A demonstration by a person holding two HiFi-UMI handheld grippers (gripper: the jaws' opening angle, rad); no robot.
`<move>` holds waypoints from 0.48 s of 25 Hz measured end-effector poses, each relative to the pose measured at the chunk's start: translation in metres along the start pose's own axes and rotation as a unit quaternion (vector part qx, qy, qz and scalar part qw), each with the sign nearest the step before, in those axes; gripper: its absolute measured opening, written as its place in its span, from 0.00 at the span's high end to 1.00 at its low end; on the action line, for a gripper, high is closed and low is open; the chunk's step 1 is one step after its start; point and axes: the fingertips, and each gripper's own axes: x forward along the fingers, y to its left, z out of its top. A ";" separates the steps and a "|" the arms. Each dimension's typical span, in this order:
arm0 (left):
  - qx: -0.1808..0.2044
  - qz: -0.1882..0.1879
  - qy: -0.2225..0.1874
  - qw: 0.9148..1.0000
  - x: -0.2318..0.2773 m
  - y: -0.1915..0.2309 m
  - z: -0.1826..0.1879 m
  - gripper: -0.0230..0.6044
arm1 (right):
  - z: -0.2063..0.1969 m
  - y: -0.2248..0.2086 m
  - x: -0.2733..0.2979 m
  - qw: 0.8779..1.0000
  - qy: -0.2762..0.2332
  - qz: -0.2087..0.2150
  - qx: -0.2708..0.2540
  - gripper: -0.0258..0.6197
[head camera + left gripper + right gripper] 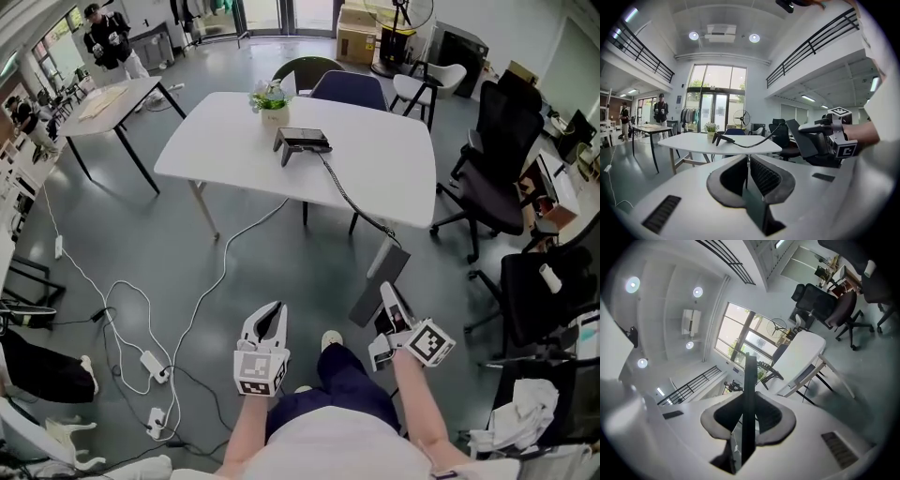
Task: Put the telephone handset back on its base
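- Head view: the person stands on the grey floor (281,253), well apart from the white surface (394,159).
- The base (302,141) of the telephone stands near the middle of this surface, just beside a small plant pot (270,101).
- A dark curly cord (352,197) goes from the base over the edge of the surface and down to the handset (375,291).
- The handset is a dark flat slab. It is in the air, low in front of the person, and the right gripper (387,298) holds it.
- In the right gripper view, the jaws of the right gripper (749,413) are closed narrow on the handset (750,394), which is seen from its thin edge.
- In the left gripper view, the left gripper (746,163) has its jaws together, with nothing between them. The base (723,137) is far ahead on the surface.
- The left gripper (272,311) is near the right one, both in front of the body.
- Black office chairs (497,159) stand at the right, and white cables (141,309) lie on the floor at the left.
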 end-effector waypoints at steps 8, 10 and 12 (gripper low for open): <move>0.004 0.014 -0.005 1.000 0.063 0.021 0.022 0.91 | 0.037 -0.027 0.061 1.000 0.006 -0.002 0.024 0.82; 0.002 0.021 -0.004 1.000 0.070 0.026 0.024 0.91 | 0.042 -0.029 0.073 1.000 0.011 0.003 0.029 0.82; 0.000 0.029 -0.003 1.000 0.078 0.031 0.025 0.91 | 0.047 -0.030 0.085 1.000 0.016 0.009 0.025 0.82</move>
